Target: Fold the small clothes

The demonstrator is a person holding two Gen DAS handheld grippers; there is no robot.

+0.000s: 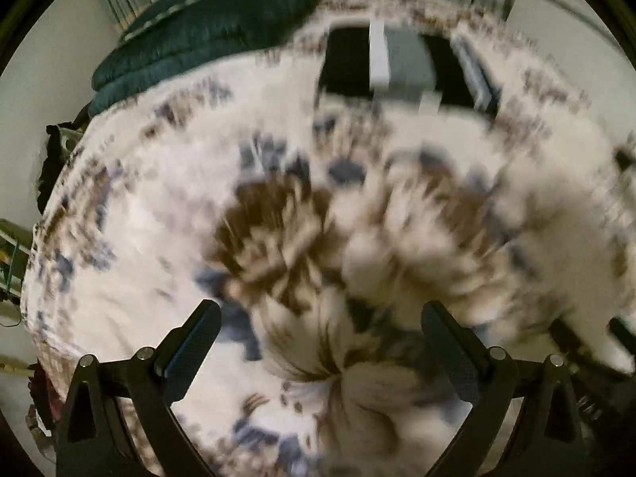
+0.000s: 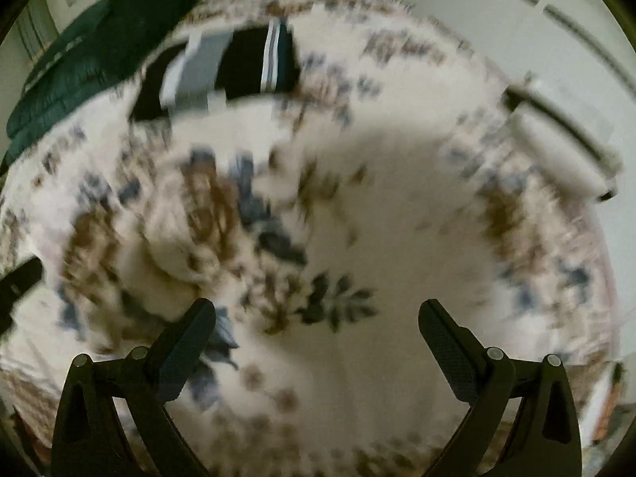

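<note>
Both views are motion-blurred. A small folded garment (image 1: 401, 65), black with grey and white stripes, lies at the far side of a bed with a white floral cover (image 1: 167, 206). It also shows in the right wrist view (image 2: 222, 69). My left gripper (image 1: 320, 314) is open and empty above the cover, far from the garment. My right gripper (image 2: 316, 312) is open and empty above the cover (image 2: 381, 214). A black part at the left edge of the right wrist view (image 2: 18, 282) looks like the other gripper.
A dark green quilted blanket (image 1: 206, 28) is heaped at the far left corner of the bed, also in the right wrist view (image 2: 87, 51). White walls and curtains stand behind. A white rolled item (image 2: 556, 147) lies at the bed's right edge.
</note>
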